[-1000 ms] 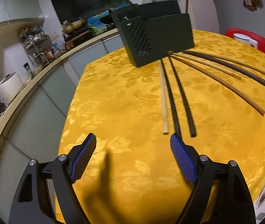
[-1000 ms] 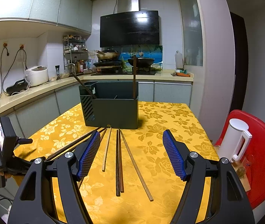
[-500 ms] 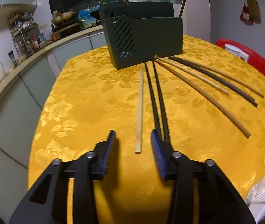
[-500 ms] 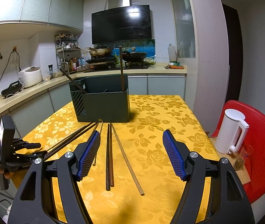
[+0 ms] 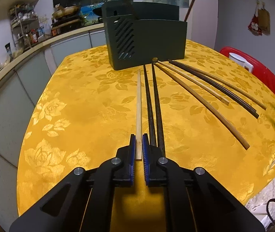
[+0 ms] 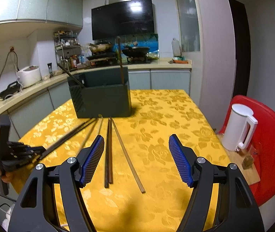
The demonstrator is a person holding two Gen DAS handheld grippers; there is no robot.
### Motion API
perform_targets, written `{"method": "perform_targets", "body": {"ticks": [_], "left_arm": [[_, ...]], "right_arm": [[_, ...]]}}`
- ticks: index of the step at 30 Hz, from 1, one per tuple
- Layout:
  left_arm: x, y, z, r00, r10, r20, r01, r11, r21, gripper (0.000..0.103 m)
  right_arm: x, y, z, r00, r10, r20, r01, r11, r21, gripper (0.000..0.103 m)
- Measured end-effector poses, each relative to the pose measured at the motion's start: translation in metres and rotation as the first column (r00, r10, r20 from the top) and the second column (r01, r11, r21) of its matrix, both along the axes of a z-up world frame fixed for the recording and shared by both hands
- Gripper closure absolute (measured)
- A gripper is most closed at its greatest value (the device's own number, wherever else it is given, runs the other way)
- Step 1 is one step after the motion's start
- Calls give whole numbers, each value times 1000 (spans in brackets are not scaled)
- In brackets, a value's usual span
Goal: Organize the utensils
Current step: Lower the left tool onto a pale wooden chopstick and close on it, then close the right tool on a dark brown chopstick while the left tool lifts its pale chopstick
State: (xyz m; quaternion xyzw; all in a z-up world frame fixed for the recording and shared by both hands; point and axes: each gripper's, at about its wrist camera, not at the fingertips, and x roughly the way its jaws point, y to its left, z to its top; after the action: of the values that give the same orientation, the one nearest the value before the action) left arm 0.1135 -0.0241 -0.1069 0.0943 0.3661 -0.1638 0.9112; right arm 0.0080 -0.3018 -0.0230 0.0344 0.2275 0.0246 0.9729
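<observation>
Warm indoor light from overhead; a lamp glares off the dark range hood panel (image 6: 123,17). Soft shadows pool on the yellow table (image 5: 83,100) below each hand-held gripper. Fisheye bends the cabinets (image 6: 29,2) and blackens the corners. The left hand-held gripper (image 6: 40,151) is smeared with motion blur.

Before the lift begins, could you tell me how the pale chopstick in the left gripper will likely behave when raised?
The pale chopstick looks thin, straight and wooden: probably stiff and light. The left gripper holds only its near end, so the far tip may droop or pivot. Its flat-sided look suggests little rolling.
</observation>
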Motion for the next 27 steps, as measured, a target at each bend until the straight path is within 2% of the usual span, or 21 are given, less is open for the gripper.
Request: {"method": "perform_targets", "body": {"ticks": [7,9,14,18,22,24,27], "left_arm": [[-12,13,17,999,27,27,-26,999,-20,96],[-14,16,24,999,33,36,-32,999,-31,96],[-17,22,34,997,52,48,-50,997,-53,96],[-18,26,43,996,63,65,-58,995,-82,96],[-21,32,53,993,78,88,-68,992,-109,96],[-22,34,59,991,87,100,-75,990,-121,96],[-24,36,66,989,92,115,-76,988,-134,96]], "right_arm": [[6,-1,-37,994,-1,-109,-4,999,-47,36],[10,2,-48,989,12,-144,-21,998,-62,45],[17,8,-70,975,38,-218,-59,994,-88,58],[20,10,-77,970,51,-238,-76,992,-98,66],[22,7,-81,968,67,-244,-82,995,-52,72],[23,9,-80,968,79,-238,-94,994,-52,83],[22,14,-80,967,98,-236,-115,992,-60,91]]}}
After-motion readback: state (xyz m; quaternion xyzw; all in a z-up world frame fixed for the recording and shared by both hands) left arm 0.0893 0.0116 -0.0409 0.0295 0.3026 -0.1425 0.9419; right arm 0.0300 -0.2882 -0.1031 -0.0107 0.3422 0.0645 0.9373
